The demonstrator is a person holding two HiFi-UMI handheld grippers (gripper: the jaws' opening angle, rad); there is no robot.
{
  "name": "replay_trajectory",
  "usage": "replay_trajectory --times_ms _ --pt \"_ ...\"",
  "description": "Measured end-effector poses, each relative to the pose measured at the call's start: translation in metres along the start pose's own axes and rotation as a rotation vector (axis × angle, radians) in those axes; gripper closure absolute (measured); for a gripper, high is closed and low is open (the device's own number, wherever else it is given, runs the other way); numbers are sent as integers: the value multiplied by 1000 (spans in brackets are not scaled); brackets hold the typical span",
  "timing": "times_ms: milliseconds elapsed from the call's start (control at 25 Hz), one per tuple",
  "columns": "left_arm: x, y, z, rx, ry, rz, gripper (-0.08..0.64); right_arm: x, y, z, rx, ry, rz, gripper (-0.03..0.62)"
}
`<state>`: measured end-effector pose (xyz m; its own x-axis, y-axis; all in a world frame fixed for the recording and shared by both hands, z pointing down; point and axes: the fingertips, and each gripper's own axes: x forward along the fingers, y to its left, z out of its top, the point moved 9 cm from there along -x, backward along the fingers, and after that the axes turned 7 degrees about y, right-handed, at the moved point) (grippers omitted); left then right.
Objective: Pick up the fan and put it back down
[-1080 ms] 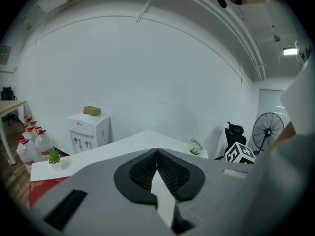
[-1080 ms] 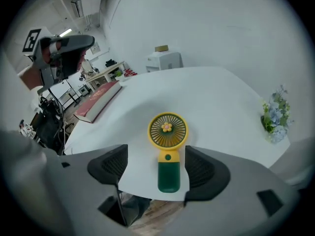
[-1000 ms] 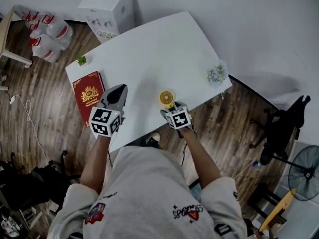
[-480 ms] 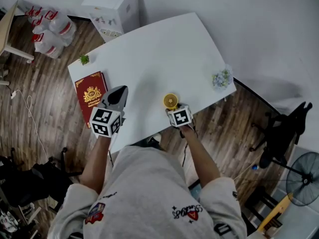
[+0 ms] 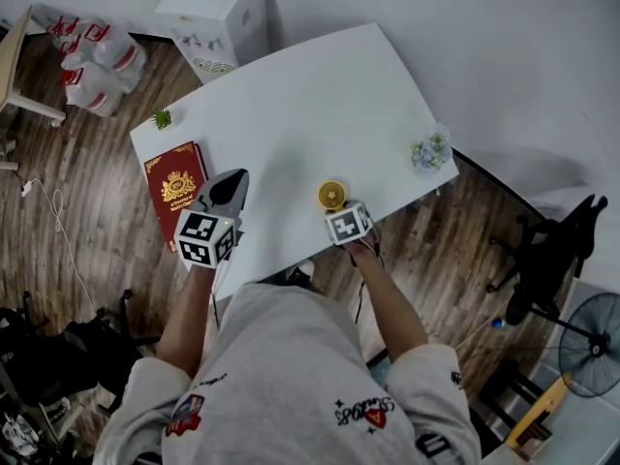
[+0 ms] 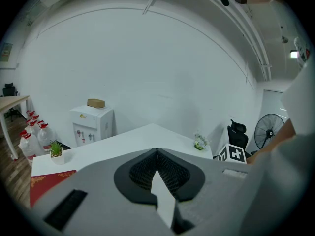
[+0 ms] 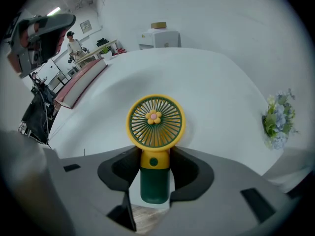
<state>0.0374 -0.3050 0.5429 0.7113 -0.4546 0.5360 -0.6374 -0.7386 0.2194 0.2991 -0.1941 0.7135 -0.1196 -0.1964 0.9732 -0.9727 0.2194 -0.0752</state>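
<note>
Its jaws having just been closing, the right gripper (image 7: 155, 157) clasps the handle of the fan (image 7: 155, 121), which stands upright between them on the table (image 5: 320, 95). The left gripper (image 6: 157, 154) hangs alongside, pinched together and empty. With the grasp apparently made, a steady vertical lift looks next.

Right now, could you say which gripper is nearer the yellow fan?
Right. The right gripper, jaws just closing, grips the fan by its handle; the left gripper sits apart to its left.
</note>
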Motion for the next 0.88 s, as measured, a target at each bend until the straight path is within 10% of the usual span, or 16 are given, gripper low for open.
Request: replay_trajectory --times_ms 880 --pt "-30 -58 17 91 -64 -4 557 -130 -21 4 72 -425 -45 408"
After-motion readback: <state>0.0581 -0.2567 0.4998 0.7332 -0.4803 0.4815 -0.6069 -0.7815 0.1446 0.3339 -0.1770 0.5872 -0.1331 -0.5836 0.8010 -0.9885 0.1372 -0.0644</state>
